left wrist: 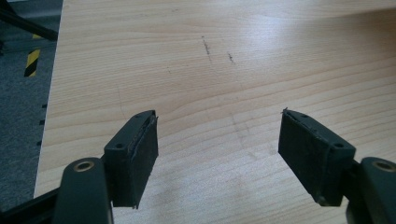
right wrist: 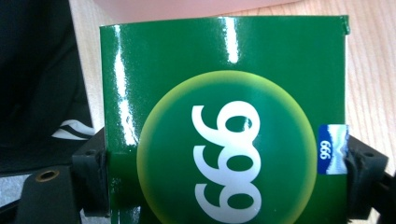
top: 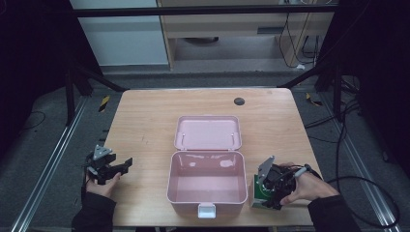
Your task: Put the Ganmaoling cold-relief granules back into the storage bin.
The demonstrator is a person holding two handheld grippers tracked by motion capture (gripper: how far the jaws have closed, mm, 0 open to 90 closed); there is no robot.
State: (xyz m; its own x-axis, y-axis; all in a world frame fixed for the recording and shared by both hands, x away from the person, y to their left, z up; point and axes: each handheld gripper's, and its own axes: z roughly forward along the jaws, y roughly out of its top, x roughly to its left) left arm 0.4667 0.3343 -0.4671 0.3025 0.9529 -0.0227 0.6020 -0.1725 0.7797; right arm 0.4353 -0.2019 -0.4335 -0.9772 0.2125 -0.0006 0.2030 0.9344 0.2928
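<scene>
A glossy green carton (right wrist: 224,60) with a yellow-edged circle and white numerals lies at the table's near right, just right of the open pink box (top: 170,183). My right gripper (right wrist: 227,172) is shut on it, one black pad pressed against each side of the carton. In the high view the right gripper (top: 273,193) sits low over the green carton (top: 255,197). Bare wood and nothing else lies between the wide-apart jaws of my left gripper (left wrist: 218,114). Seen from above, that left gripper (top: 123,166) hovers near the table's left edge and points toward the box.
The pink box's lid (top: 208,133) lies flat behind its base, which holds nothing; a white latch (top: 206,210) faces the near edge. The wooden table (top: 145,125) has a small black round spot (top: 239,101) at the back. Metal frame rails run along both sides.
</scene>
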